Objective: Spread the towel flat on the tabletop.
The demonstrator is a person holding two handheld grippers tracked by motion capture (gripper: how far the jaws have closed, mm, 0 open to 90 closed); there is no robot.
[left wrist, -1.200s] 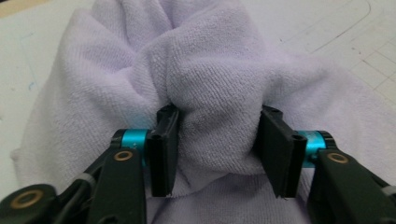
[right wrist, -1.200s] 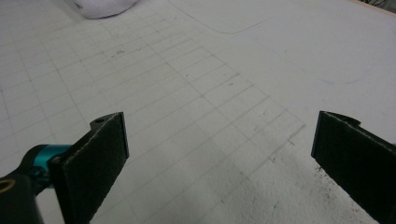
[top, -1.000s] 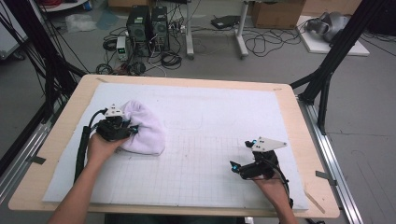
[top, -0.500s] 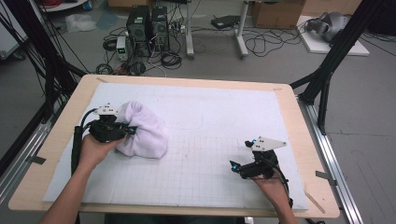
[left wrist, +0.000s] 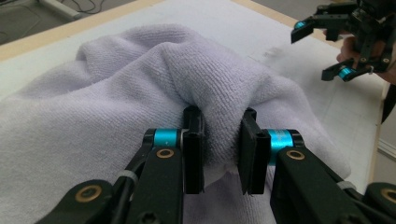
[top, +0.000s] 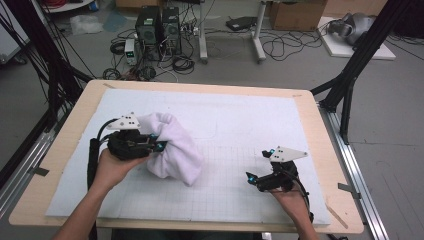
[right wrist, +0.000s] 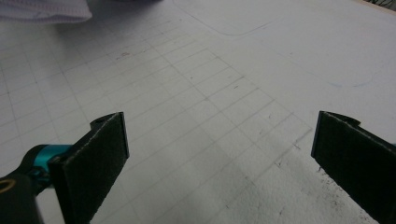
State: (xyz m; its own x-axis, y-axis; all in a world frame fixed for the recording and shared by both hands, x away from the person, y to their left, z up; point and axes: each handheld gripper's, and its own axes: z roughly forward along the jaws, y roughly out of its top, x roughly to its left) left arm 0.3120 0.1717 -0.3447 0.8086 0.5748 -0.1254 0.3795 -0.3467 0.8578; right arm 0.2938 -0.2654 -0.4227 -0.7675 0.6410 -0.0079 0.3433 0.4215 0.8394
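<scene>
Jaws: left gripper pinching towel fold; right gripper wide open, empty. Rec. lift slowly, keep pinch deep.

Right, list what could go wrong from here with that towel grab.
1. The left gripper pinches only a small fold of the bunched towel; the cloth may slip out when lifted.
2. The rest of the towel lies heaped on the white mat, so it may drag rather than spread.
3. The right gripper stands open and apart, giving no second hold.
</scene>
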